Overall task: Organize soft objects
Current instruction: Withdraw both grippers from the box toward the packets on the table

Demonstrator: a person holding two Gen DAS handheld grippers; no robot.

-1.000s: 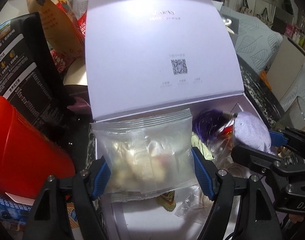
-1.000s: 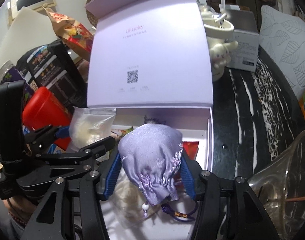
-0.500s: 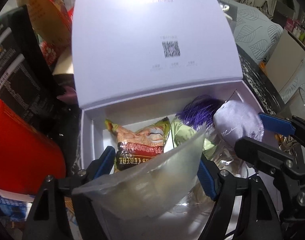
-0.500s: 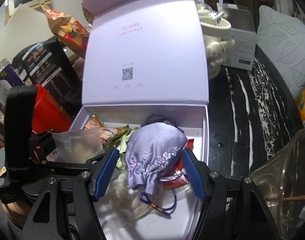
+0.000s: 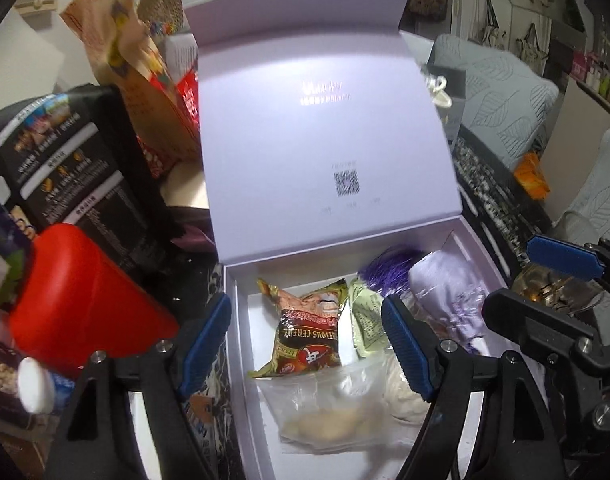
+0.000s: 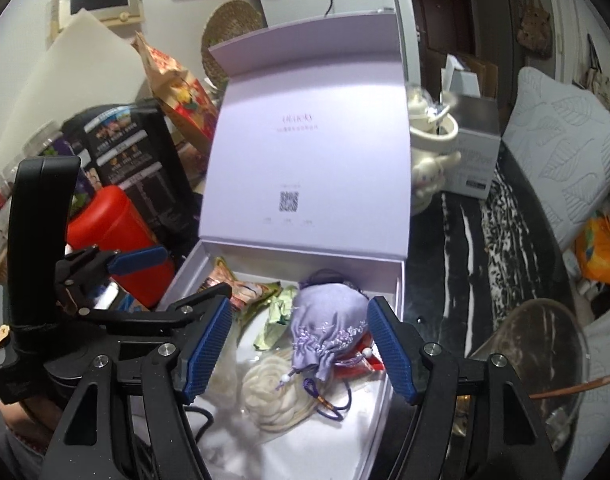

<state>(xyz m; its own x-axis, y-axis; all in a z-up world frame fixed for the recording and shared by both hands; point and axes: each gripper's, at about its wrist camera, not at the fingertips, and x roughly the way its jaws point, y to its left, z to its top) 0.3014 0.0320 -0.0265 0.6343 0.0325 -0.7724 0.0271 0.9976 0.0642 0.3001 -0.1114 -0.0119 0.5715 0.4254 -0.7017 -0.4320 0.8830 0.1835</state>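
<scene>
An open lilac gift box point(image 5: 241, 360) point(image 6: 399, 280) with its lid upright holds soft items. A clear plastic bag of pale pieces point(image 5: 329, 412) lies in the box below my open, empty left gripper point(image 5: 305, 344). A brown snack packet point(image 5: 305, 332) point(image 6: 241, 290) and a green sachet point(image 5: 367, 320) lie beside it. A lilac embroidered drawstring pouch point(image 6: 329, 328) point(image 5: 445, 296) rests in the box between the fingers of my open right gripper point(image 6: 297, 346), untouched. A cream flower-shaped item point(image 6: 277, 396) lies under it.
A red container point(image 5: 73, 300) point(image 6: 113, 224) and black snack bags point(image 5: 65, 160) stand left of the box. A white figurine mug point(image 6: 429, 152), a grey box point(image 6: 473, 152) and a pillow point(image 6: 561, 152) are at the right. A glass bowl point(image 6: 545, 360) stands near right.
My left gripper let go of the clear bag, which now lies in the box. My right gripper opened and released the lilac pouch into the box. Both grippers drew back.
</scene>
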